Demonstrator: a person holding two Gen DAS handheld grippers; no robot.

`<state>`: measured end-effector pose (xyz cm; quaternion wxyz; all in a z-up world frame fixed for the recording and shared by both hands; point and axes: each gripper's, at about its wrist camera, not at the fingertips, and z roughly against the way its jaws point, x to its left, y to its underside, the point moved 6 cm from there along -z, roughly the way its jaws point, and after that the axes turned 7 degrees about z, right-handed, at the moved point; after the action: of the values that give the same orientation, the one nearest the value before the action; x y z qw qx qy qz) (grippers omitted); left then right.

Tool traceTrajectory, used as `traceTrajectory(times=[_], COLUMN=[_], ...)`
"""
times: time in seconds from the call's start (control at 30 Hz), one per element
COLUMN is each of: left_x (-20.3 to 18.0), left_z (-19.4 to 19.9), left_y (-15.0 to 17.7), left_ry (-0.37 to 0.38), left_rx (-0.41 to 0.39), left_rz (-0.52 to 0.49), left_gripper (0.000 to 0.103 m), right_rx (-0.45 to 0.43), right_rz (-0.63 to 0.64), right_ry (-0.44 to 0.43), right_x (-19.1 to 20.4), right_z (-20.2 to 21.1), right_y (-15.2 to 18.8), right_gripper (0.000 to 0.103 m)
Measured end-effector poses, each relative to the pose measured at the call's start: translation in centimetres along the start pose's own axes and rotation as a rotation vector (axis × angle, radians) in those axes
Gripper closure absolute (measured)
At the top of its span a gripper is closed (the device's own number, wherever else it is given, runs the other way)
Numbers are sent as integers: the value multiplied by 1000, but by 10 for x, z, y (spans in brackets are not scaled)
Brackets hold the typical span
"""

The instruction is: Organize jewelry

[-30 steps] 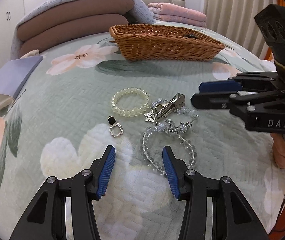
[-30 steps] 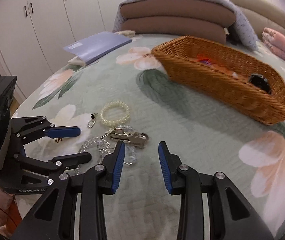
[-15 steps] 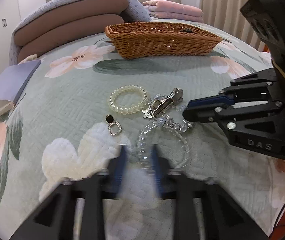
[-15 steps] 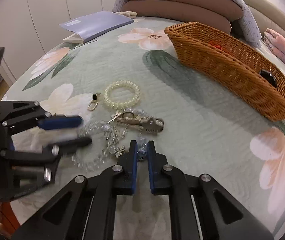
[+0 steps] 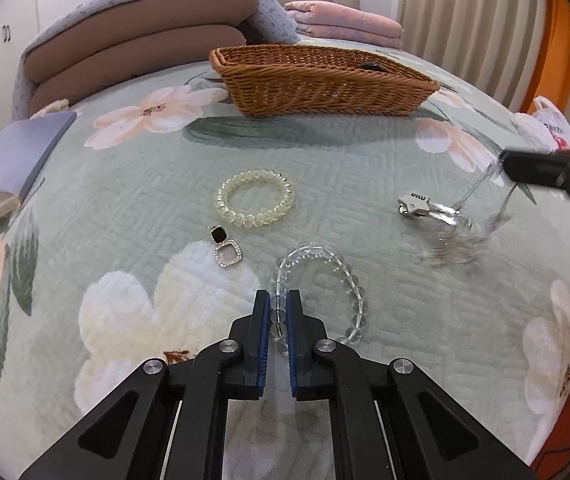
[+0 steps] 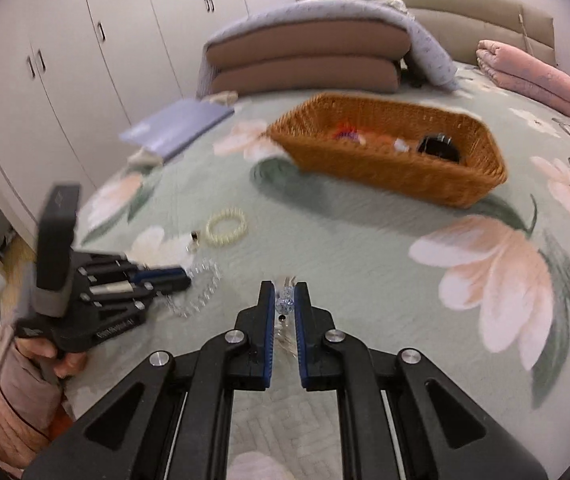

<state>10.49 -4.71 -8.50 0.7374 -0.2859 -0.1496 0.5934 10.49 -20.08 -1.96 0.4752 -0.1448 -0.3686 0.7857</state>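
Observation:
My left gripper (image 5: 278, 300) is shut on a clear bead bracelet (image 5: 337, 268) that lies on the quilt. My right gripper (image 6: 285, 296) is shut on a crystal bead strand (image 6: 285, 302). In the left wrist view that strand (image 5: 453, 224) hangs blurred from the right gripper (image 5: 505, 166), with a silver hair clip (image 5: 415, 203) caught in it, just above the quilt. A pearl-coloured bracelet (image 5: 255, 197) and a black-and-silver earring (image 5: 225, 246) lie on the quilt. A wicker basket (image 5: 321, 80) stands behind them.
The basket (image 6: 397, 160) holds a black item (image 6: 439, 148) and some red and orange bits. A blue book (image 5: 9, 160) lies at the left. Stacked brown cushions (image 5: 133, 56) and a pink folded blanket (image 5: 345, 24) lie at the back. White wardrobe doors (image 6: 65, 60) stand beyond the bed.
Both grippers have closed: the left on the clear bracelet, the right on the crystal strand. The right gripper has pulled the strand and clip away to the right, apart from the clear bracelet.

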Motion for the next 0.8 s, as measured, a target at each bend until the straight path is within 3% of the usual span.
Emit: traceTrajectory(times=[0.23,0.43,0.6,0.8], left_x=[-1,-1,-2,-3], left_z=[0,0,0,-1], left_y=[0,1,1,1], left_ry=[2,3,1,1], left_rx=[1,3,4,5], left_rz=[-13,-18,-24,-28], left_gripper=[96,96,96,96], right_rx=[-89,-30,-2,0], right_rz=[9,-55,-97,-169], right_ry=[18,59,160,171], right_x=[8,-19,-56,-84], right_z=[32,15,14,26], right_y=[-28,3,27,49], right_gripper=[92,92,92,92])
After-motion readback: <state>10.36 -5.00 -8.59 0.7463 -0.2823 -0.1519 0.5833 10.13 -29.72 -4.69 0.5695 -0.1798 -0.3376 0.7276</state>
